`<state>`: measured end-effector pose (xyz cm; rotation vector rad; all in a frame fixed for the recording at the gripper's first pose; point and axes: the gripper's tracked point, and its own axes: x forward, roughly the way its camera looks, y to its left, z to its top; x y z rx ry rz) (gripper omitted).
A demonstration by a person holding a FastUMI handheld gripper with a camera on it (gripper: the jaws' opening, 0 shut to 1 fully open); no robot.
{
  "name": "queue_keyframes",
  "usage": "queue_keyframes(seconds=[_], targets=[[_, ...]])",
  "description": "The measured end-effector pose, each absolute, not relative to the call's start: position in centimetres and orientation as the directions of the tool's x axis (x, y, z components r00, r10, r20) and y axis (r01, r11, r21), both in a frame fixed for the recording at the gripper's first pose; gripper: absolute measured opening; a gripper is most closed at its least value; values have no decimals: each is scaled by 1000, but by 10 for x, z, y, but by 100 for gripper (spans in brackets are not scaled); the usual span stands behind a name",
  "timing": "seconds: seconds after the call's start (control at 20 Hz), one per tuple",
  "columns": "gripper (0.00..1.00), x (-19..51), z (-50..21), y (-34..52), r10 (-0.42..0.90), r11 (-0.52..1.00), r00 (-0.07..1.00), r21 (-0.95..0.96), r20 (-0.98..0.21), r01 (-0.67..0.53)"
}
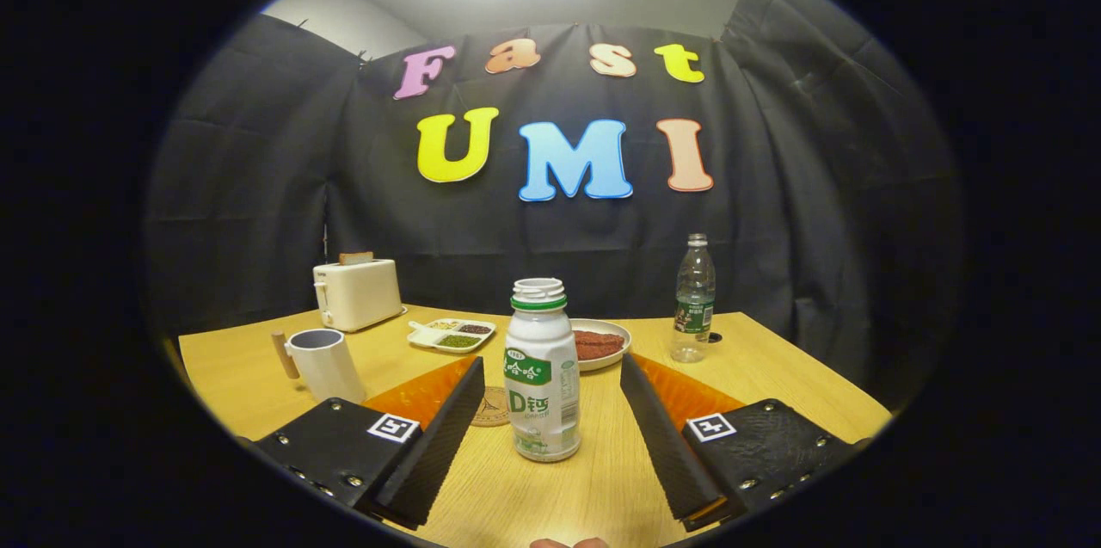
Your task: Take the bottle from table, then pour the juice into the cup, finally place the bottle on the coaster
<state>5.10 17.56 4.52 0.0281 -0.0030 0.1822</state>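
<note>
while gripper point(550, 410) fingers gape, ribbed white plastic bottle point(541, 372) between, wooden table point(774, 367)

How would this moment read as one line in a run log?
stage: approach | gripper: open, fingers either side of white bottle, not touching | bottle: upright on table, uncapped

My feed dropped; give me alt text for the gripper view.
An uncapped white bottle stands upright on the wooden table between the open claw fingers, untouched. Left sits a white cup, a round coaster just beside the bottle.
</note>
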Motion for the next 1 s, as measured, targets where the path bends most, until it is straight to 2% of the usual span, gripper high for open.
queue_keyframes(seconds=[0.55,0.95,1.0], targets=[[98,104,15,198,141,990,988,5,-60,-141],[98,126,7,200,112,993,992,-29,-63,-114],[89,128,5,199,108,993,992,-30,-71,-111]])
